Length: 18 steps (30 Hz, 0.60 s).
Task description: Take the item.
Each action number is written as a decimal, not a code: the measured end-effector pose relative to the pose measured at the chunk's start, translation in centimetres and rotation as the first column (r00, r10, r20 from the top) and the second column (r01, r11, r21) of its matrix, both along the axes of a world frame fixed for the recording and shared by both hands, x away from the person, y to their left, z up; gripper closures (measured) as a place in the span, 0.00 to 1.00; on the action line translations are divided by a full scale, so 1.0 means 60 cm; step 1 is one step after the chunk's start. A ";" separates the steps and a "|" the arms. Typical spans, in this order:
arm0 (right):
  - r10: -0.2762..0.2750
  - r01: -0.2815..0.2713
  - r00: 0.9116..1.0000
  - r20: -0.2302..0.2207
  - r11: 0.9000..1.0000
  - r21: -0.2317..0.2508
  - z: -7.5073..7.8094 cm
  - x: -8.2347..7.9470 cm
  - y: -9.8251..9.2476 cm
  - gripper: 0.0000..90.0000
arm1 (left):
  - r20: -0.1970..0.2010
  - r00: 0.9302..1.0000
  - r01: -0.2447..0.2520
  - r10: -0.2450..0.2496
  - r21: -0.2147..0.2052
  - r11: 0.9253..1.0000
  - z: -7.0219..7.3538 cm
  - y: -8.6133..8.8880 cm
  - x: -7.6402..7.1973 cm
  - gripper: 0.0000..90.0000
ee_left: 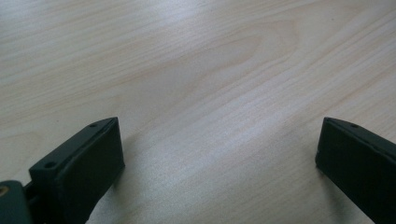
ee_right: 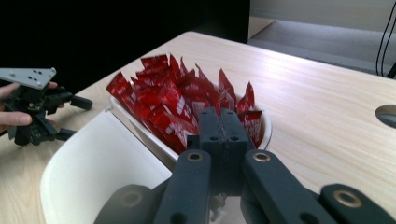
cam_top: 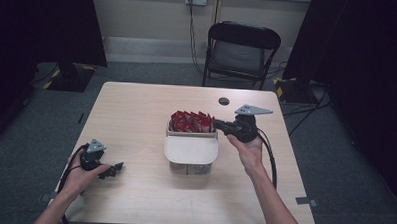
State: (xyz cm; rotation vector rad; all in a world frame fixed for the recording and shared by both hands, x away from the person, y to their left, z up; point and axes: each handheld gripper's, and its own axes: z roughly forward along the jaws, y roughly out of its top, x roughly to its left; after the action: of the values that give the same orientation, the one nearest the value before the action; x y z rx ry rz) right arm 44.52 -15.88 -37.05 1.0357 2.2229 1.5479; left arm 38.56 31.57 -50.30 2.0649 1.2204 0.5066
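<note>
Red packets (ee_right: 177,102) standing packed in the far half of the white tub (cam_top: 191,151), mid-bench (cam_top: 136,115). Right claw (ee_right: 224,122) pressed shut at the packets' edge, apparently gripping nothing; left claw (ee_left: 219,154) wide open, empty, low over bare wood.

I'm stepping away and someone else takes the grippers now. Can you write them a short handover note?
Left gripper: jaws open, holding nothing, low over the bare table at the near left.
Right gripper: jaws shut together at the near edge of the red packets; whether a packet is pinched between them cannot be told.
Things: the packets stand packed in the far compartment of the white container at the table's middle; the near compartment looks empty.
Done: no packet lies outside the far compartment.
Left: probably lifting packets out, starting with the one at the right jaws.
</note>
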 end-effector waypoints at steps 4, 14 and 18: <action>-0.002 0.002 1.000 0.006 1.000 0.009 0.005 -0.003 -0.003 1.00 | 0.000 1.000 0.000 0.000 0.000 1.000 0.000 0.000 0.000 0.00; 0.000 0.000 1.000 0.019 1.000 0.022 0.011 -0.007 -0.006 1.00 | 0.000 1.000 0.000 0.000 0.000 1.000 0.000 0.000 0.000 0.00; -0.002 0.002 1.000 0.021 1.000 0.027 0.013 -0.009 -0.004 1.00 | 0.000 1.000 0.000 0.000 0.000 1.000 0.000 0.000 0.000 0.00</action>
State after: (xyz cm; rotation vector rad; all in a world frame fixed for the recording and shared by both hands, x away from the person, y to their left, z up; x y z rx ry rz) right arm 44.00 -16.14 -36.27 1.0243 2.1921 1.5848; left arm 38.56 31.58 -50.30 2.0649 1.2205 0.5064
